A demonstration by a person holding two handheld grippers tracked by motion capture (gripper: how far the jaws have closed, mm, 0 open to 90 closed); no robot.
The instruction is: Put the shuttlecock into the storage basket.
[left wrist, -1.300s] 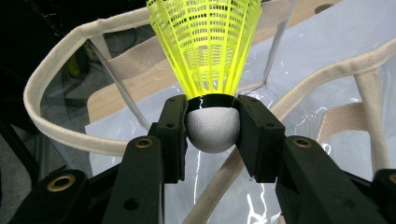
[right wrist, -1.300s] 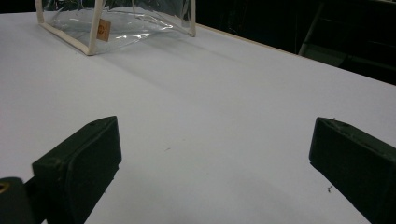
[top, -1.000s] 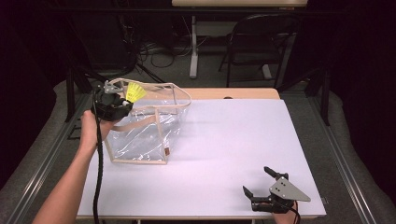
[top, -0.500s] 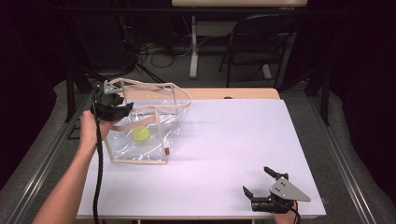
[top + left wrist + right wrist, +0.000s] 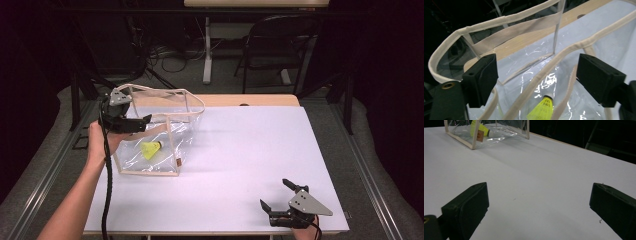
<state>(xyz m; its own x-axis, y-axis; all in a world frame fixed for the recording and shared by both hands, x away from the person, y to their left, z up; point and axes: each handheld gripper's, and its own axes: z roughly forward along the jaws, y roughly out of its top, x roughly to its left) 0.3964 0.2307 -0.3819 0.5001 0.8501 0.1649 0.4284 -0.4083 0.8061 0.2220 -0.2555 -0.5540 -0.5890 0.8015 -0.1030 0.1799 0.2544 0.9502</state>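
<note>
Fingers (image 5: 480,80) of your left gripper (image 5: 131,123) stood wide apart and empty over the clear bag's (image 5: 172,135) open mouth. Its cream rim (image 5: 574,47) crossed between them, partly hiding the yellow shuttlecock (image 5: 151,149) lying on the bag's floor; your view cut off its lower half. Your right gripper (image 5: 280,200), equally spread, gripped nothing near the white table's (image 5: 250,150) near edge, well apart.
</note>
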